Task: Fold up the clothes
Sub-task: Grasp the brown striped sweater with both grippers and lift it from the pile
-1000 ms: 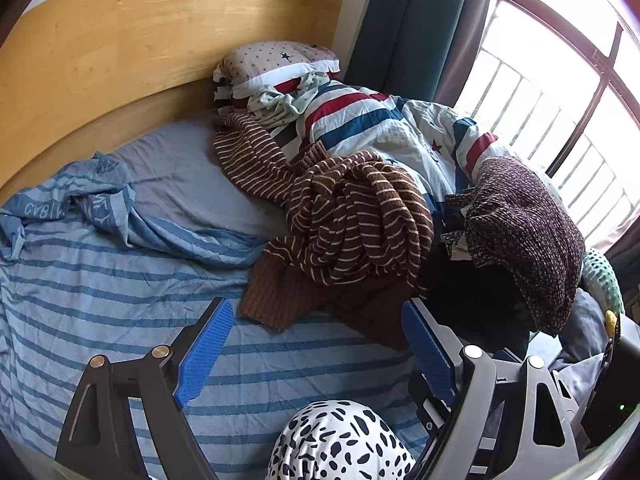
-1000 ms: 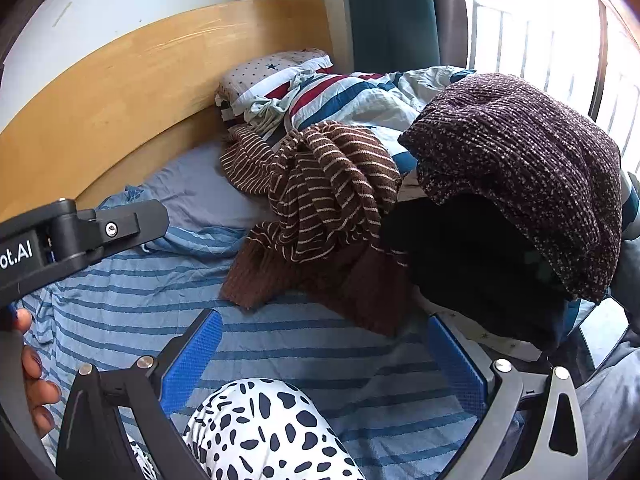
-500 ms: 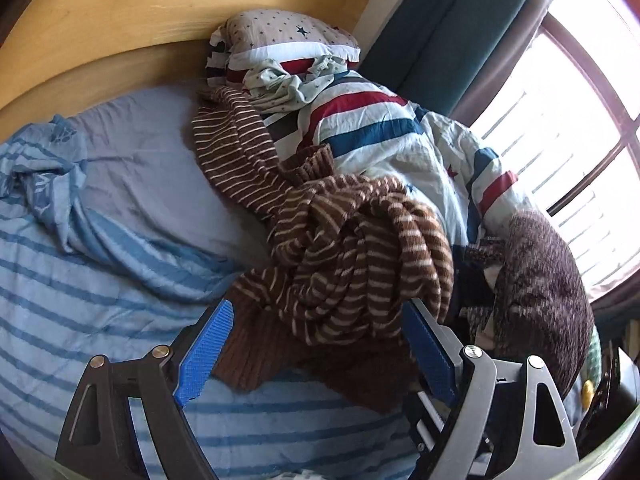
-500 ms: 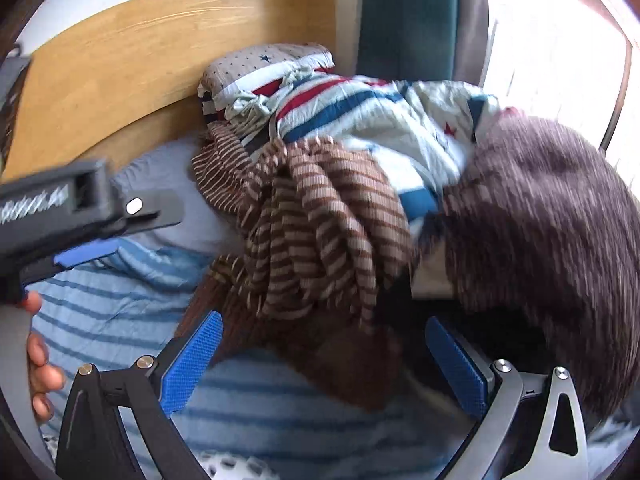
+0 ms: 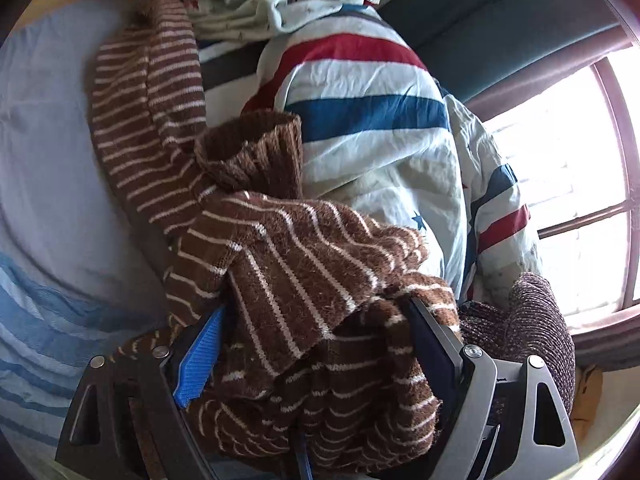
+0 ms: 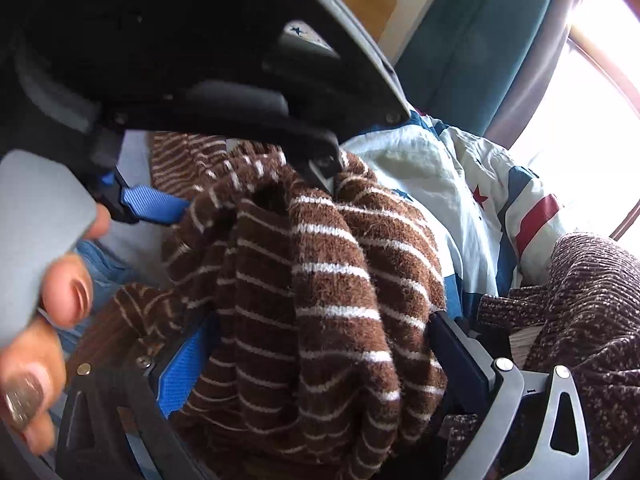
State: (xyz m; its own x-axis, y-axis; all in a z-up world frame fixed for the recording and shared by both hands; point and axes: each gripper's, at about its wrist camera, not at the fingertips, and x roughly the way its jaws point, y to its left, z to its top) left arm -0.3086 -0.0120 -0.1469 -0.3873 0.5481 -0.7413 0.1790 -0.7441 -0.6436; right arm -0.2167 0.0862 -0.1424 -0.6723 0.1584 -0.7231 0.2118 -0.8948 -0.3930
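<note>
Jaws of both grippers gape around the bunched striped sweater [image 5: 304, 264], its sleeve trailing toward the pillows [image 5: 288, 4].

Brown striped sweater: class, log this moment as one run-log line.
stage: reach | left gripper: open, jaws astride brown striped sweater | right gripper: open, jaws astride same sweater | folding: not begun

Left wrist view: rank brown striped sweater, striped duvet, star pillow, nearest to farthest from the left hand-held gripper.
1. brown striped sweater: bunched between the open fingers of the left hand-held gripper.
2. striped duvet: behind the sweater, centre-right, running toward the window.
3. star pillow: farthest, top of frame by the headboard.
</note>
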